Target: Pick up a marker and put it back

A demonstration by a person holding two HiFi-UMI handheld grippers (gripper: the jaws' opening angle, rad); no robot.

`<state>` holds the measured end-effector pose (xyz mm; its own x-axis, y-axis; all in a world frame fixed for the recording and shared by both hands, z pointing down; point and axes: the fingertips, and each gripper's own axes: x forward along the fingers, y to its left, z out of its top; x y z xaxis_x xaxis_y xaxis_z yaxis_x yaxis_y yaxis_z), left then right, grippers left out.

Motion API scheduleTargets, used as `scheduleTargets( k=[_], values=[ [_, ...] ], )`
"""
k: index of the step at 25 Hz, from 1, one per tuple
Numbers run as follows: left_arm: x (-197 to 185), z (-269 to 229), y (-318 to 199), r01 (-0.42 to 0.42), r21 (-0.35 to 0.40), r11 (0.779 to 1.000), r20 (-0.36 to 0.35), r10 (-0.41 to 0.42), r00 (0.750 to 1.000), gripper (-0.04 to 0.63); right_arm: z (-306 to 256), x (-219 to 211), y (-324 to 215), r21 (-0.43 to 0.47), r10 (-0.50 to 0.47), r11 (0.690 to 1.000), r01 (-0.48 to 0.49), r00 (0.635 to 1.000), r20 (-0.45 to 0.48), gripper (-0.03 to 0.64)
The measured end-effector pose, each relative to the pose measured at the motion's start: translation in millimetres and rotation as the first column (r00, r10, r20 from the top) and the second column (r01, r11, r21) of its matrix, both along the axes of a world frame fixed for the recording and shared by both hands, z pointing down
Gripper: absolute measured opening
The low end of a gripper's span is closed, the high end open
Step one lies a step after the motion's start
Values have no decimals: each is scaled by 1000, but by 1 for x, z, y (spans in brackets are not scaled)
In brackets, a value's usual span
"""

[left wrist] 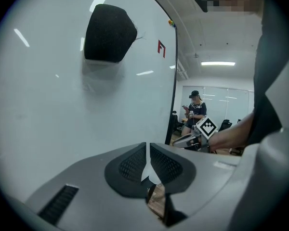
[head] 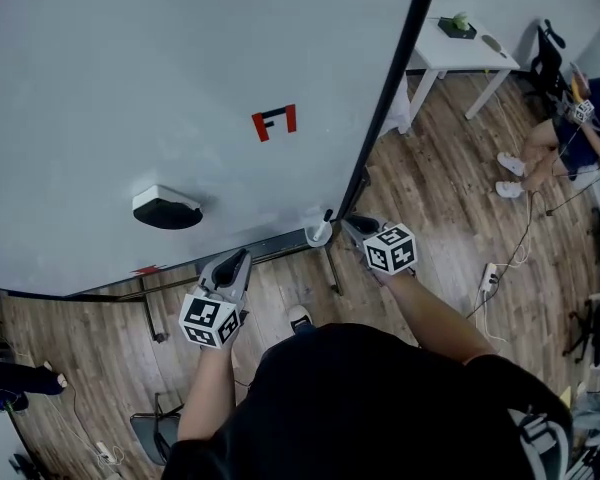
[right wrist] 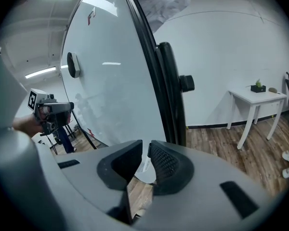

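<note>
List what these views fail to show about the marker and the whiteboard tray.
- Dark marker in the white cup: head view, too small to tell colour or cap.
- Same cup: right gripper view, mostly behind the tongs of the right gripper.
- Grey tray: head view, left gripper covers part.
- Red mark on whiteboard: too small to read.

One whiteboard (head: pixel 130 68) carries one black eraser (head: pixel 166 209) and one red-and-black mark (head: pixel 275 122). At the end of its single tray (head: pixel 270 244), one white holder (head: pixel 319 235) has one dark marker (head: pixel 327 216) in it. Two handheld grippers are in frame, the left gripper (head: pixel 242 256) and the right gripper (head: pixel 351 221), each with one checkered cube (head: pixel 211 320), two in all. One white table (head: pixel 480 56) bears one potted plant (head: pixel 460 21). One power strip (head: pixel 488 274) lies on the wood floor (head: pixel 430 188). Three people can be counted: one operator (head: pixel 380 408), one seated person (head: pixel 585 118) in two white shoes (head: pixel 510 164), and a third person (head: pixel 10 380) cut off at the left edge.
</note>
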<state>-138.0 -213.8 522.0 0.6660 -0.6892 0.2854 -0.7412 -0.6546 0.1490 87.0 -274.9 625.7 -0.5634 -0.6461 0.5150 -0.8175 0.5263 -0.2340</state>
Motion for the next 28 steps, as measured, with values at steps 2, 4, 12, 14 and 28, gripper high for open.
scheduleTargets(
  k=[2, 4, 12, 14, 28],
  values=[
    [-3, 4, -2, -5, -7, 1000, 3, 6, 1000, 35, 10, -5, -4, -19, 3, 1000, -3, 1000, -2, 56],
    [-6, 6, -3, -8, -14, 1000, 7, 8, 1000, 35, 19, -9, -6, -37, 5, 999, -5, 1000, -2, 60],
    [-11, 18, -8, -19, -39, 999, 10, 20, 1000, 35, 52, -24, -15, -114, 4, 993, -5, 1000, -12, 73],
    [-12, 20, -8, -18, -44, 999, 10, 19, 1000, 35, 58, -25, -17, -132, 7, 991, -9, 1000, -17, 85],
    [-16, 37, -10, -21, -82, 996, 8, 22, 1000, 35, 82, -33, -31, -183, 16, 983, -18, 1000, -13, 100]
  ],
)
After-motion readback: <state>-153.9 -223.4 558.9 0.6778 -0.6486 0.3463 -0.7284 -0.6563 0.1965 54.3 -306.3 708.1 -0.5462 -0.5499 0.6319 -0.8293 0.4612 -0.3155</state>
